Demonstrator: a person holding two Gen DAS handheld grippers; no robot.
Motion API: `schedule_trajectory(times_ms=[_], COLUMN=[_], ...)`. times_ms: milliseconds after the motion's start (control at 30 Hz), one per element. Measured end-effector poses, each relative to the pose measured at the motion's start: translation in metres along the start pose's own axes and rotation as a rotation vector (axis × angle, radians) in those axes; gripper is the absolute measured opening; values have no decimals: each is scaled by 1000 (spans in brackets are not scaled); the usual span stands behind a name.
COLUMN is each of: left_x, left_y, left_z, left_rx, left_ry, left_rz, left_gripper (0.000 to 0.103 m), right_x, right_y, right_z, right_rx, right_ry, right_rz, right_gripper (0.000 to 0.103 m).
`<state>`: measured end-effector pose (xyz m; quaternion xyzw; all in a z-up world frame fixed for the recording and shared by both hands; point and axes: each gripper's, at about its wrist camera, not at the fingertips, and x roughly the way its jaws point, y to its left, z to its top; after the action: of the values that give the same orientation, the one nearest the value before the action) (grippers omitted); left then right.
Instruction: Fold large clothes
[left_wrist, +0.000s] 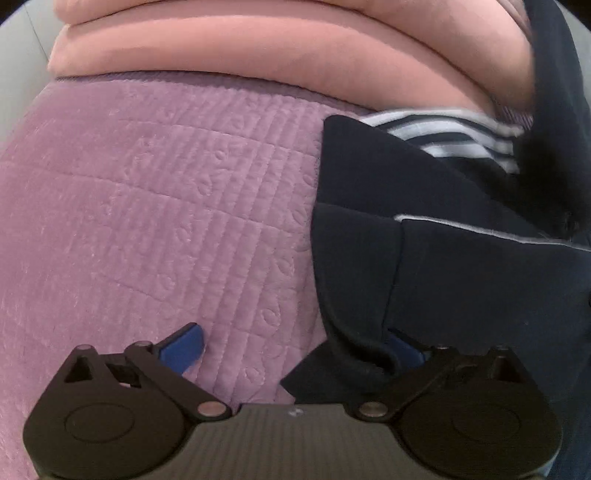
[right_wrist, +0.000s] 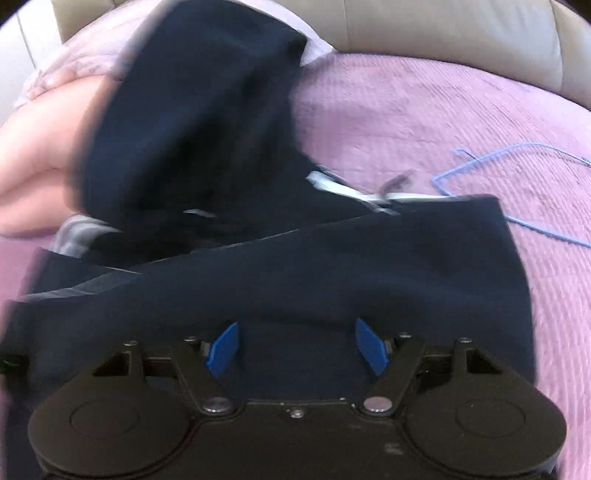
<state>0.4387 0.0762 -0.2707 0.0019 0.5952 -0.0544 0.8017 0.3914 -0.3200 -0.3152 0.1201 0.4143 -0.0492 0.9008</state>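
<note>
A dark navy garment (left_wrist: 443, 277) with a striped lining (left_wrist: 454, 140) lies on the right side of a purple quilted bedspread (left_wrist: 147, 203). My left gripper (left_wrist: 295, 349) points steeply down at its left edge, jaws wide open. The rolled hem drapes over the right finger, and the left blue pad (left_wrist: 184, 349) rests over bare bedspread. In the blurred right wrist view the same garment (right_wrist: 332, 258) spreads under my right gripper (right_wrist: 297, 347). Its blue pads (right_wrist: 223, 349) stand apart with navy cloth between them, not pinched.
A folded pink blanket (left_wrist: 258, 48) lies along the far side of the bed and shows as a blanket (right_wrist: 33, 166) at the left of the right wrist view. A blue wire hanger (right_wrist: 437, 181) rests on the bedspread (right_wrist: 424, 118) to the right. A beige padded headboard (right_wrist: 443, 33) is behind.
</note>
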Motion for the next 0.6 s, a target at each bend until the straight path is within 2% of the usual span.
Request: schedule_trajectory(times_ms=[100, 167, 200, 233, 267, 333, 400, 433, 467, 500, 567, 600], left_x=[-13, -28, -38, -51, -60, -76, -84, -81, -73, -60, -27, -18], left_y=[-5, -11, -16, -22, -28, -40, -53, -60, -70, -78, -90, -94], left_z=[0, 0, -1, -3, -4, -8, -19, -25, -26, -28, -37, -44], left_rx=[15, 29, 52, 88, 120, 183, 226, 247, 268, 287, 345, 400], left_ry=[-40, -71, -93, -129, -159, -223, -303, -312, -282, -229, -142, -157], left_rz=[42, 54, 45, 24, 1, -72, -152, -178, -180, -157, -54, 17], left_gripper=[103, 96, 96, 96, 98, 99, 102, 103, 103, 103, 103, 103], right_x=[-18, -34, -43, -52, -56, -54, -44, -38, -32, -27, -30, -33], right_y=[-3, 7, 12, 19, 29, 50, 65, 65, 58, 48, 32, 26], right_z=[2, 1, 1, 0, -3, -9, -21, -27, -33, -40, -50, -54], right_rx=[-9, -27, -53, -84, -117, -207, -271, -262, -229, -190, -156, -167], right_ry=[15, -22, -48, -63, -52, 19, 101, 117, 146, 165, 106, 97], right_rz=[-32, -81, -74, -39, -1, 29, -40, -61, -76, -92, -62, -78], right_gripper=[83, 84, 85, 87, 95, 98, 98, 98, 98, 99, 99, 99])
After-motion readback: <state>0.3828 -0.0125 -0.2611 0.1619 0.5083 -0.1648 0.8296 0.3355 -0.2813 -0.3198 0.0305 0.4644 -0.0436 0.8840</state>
